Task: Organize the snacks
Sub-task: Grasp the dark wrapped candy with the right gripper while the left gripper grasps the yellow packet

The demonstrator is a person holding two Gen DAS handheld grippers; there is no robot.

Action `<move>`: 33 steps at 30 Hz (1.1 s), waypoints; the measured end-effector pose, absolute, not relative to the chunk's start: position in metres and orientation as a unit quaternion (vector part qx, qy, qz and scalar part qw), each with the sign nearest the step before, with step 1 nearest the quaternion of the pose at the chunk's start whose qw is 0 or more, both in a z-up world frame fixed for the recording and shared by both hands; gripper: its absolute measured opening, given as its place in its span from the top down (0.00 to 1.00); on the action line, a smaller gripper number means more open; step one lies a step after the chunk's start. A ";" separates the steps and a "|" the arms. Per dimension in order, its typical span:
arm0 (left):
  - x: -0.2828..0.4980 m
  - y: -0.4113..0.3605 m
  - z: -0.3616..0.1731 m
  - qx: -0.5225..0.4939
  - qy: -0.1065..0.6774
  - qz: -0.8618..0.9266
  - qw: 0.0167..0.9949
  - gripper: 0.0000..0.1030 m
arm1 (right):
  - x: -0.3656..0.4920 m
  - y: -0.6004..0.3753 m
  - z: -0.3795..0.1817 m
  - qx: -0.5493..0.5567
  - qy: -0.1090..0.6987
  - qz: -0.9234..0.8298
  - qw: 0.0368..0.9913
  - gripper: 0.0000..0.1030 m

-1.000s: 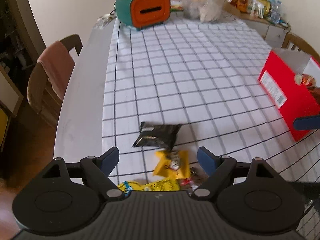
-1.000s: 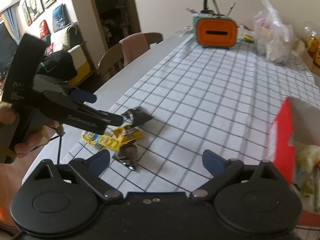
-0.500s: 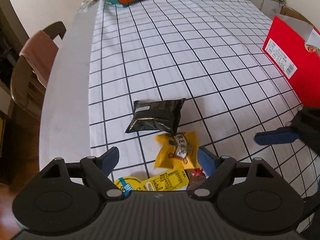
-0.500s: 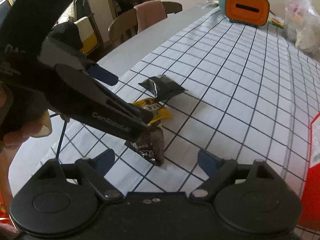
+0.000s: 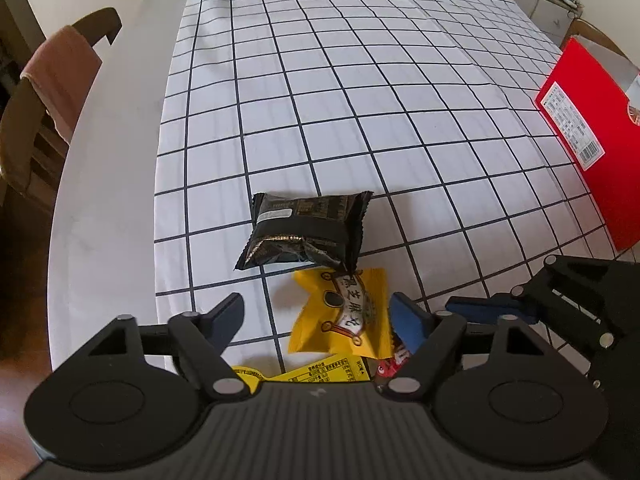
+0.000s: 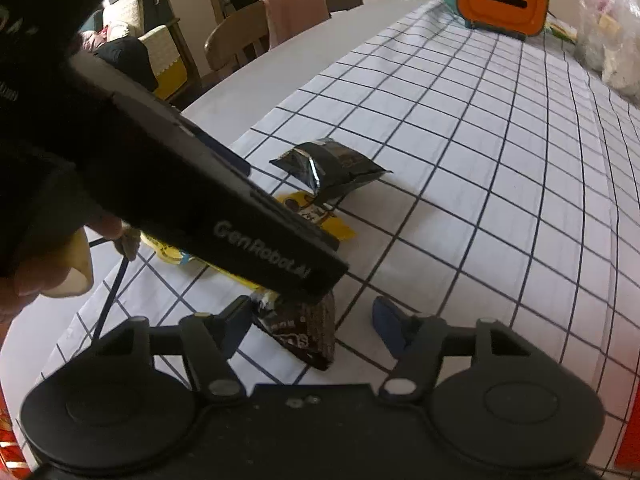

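Observation:
Several snack packets lie together near the table's front edge. A black packet (image 5: 306, 232) lies furthest out, also in the right wrist view (image 6: 332, 168). A yellow packet (image 5: 344, 316) lies between the fingers of my open left gripper (image 5: 320, 320). A flat yellow wrapper (image 5: 320, 374) and a red-brown packet (image 5: 394, 360) lie under that gripper's front. My right gripper (image 6: 312, 324) is open, with a dark brown packet (image 6: 304, 330) between its fingers. The left gripper's body crosses above that packet in the right wrist view. The red box (image 5: 592, 140) stands open at the right.
A checked cloth (image 5: 360, 100) covers the table. An orange and teal box (image 6: 500, 0) and a plastic bag (image 6: 612, 28) stand at the far end. A chair with a pink cloth (image 5: 60, 72) is at the table's left side.
Both grippers have moved down and forward, closer to the pile of packets. The yellow packet now lies between the left fingers and the brown packet between the right fingers.

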State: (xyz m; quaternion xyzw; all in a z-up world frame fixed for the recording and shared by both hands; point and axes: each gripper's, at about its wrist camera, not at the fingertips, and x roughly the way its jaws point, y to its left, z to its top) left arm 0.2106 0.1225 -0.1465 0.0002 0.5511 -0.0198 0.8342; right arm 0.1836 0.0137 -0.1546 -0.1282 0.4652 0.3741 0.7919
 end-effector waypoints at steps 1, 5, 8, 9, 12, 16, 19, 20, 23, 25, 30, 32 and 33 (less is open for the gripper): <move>0.211 0.123 -0.147 -0.002 0.552 -0.020 0.834 0.28 | 0.183 0.015 -0.154 -0.132 0.463 0.374 0.792 0.39; 0.210 0.122 -0.147 -0.003 0.552 -0.022 0.833 0.44 | 0.180 0.019 -0.153 -0.137 0.458 0.378 0.793 0.49; 0.210 0.121 -0.145 -0.003 0.550 -0.023 0.835 0.51 | 0.180 0.020 -0.153 -0.131 0.459 0.385 0.790 0.60; 0.209 0.121 -0.144 -0.003 0.549 -0.022 0.835 0.52 | 0.180 0.020 -0.153 -0.132 0.458 0.384 0.791 0.61; 0.209 0.125 -0.143 -0.009 0.546 -0.020 0.837 0.55 | 0.178 0.020 -0.153 -0.136 0.454 0.384 0.793 0.64; 0.207 0.127 -0.141 -0.017 0.544 -0.020 0.839 0.61 | 0.178 0.015 -0.152 -0.124 0.455 0.380 0.796 0.69; 0.204 0.128 -0.141 -0.020 0.541 -0.017 0.841 0.64 | 0.180 0.009 -0.154 -0.115 0.458 0.374 0.798 0.71; 0.203 0.129 -0.140 -0.022 0.540 -0.016 0.841 0.67 | 0.180 0.007 -0.154 -0.112 0.458 0.372 0.799 0.71; 0.201 0.131 -0.139 -0.035 0.539 -0.016 0.841 0.68 | 0.180 -0.001 -0.152 -0.097 0.462 0.360 0.805 0.72; 0.200 0.131 -0.139 -0.035 0.538 -0.015 0.842 0.69 | 0.180 -0.007 -0.151 -0.087 0.463 0.355 0.808 0.73; 0.196 0.130 -0.138 -0.044 0.534 -0.010 0.844 0.69 | 0.178 -0.025 -0.145 -0.060 0.464 0.340 0.816 0.74; 0.194 0.131 -0.136 -0.049 0.532 -0.007 0.845 0.70 | 0.177 -0.033 -0.142 -0.051 0.462 0.336 0.819 0.74; 0.193 0.132 -0.135 -0.052 0.532 -0.006 0.845 0.70 | 0.176 -0.037 -0.139 -0.046 0.461 0.334 0.821 0.74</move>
